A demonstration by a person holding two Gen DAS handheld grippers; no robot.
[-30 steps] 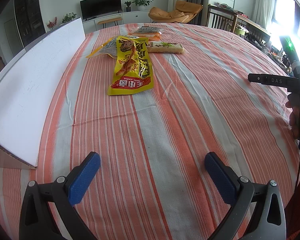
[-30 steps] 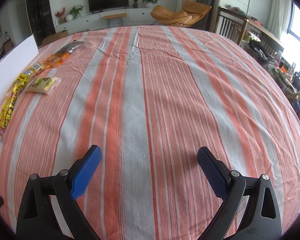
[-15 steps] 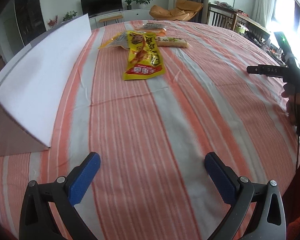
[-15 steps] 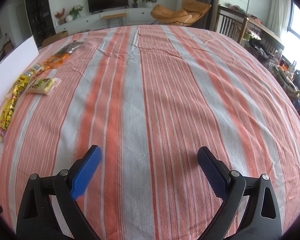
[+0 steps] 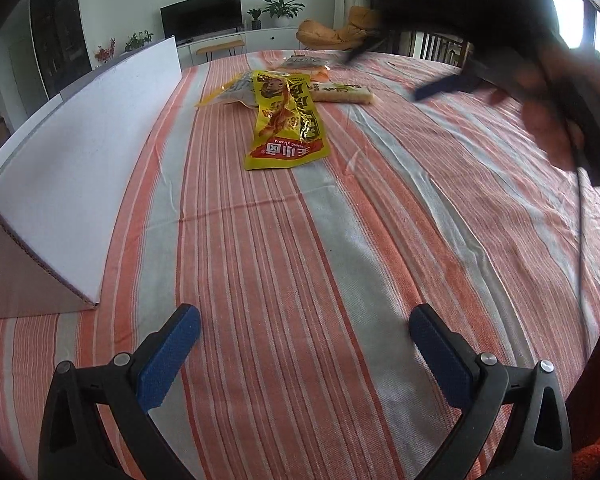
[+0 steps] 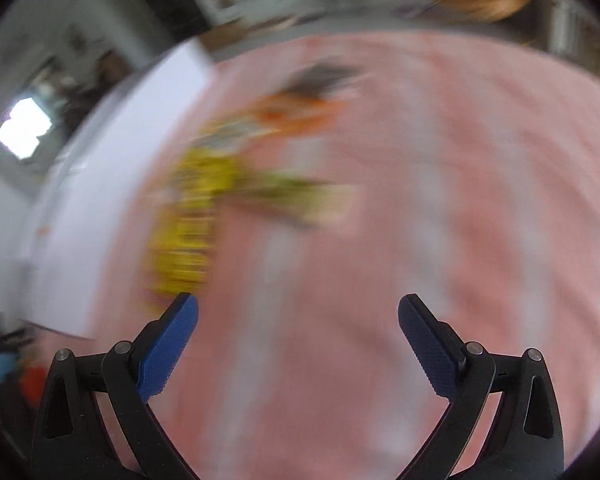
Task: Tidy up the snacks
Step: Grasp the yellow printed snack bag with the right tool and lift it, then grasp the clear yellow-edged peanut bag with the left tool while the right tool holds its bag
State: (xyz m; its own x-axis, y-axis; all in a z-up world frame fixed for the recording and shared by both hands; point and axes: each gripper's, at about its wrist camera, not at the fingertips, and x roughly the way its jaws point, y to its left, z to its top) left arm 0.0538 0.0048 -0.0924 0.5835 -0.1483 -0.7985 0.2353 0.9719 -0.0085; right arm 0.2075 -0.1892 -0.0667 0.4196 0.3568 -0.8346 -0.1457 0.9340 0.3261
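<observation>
Several snack packets lie in a cluster at the far middle of the striped table: a long yellow packet (image 5: 286, 122), a pale bar packet (image 5: 342, 94) to its right, a grey one (image 5: 236, 94) and an orange one (image 5: 306, 65) behind. My left gripper (image 5: 304, 338) is open and empty, well short of them. In the left wrist view the right gripper shows as a dark blur at the upper right, one blue finger (image 5: 444, 86) near the bar packet. The right wrist view is motion-blurred: the right gripper (image 6: 298, 330) is open and empty, with the yellow packet (image 6: 188, 224) ahead on its left.
A white-sided cardboard box (image 5: 80, 168) stands along the table's left side. The orange-and-grey striped cloth (image 5: 340, 260) covers the table. A hand (image 5: 548, 136) holds the right gripper's handle at the right. A TV cabinet, plants and an orange armchair stand behind the table.
The right gripper has swung fast left and forward toward the snack cluster, blurring its view. The left gripper has shifted slightly, with the box and packets now a bit nearer.
</observation>
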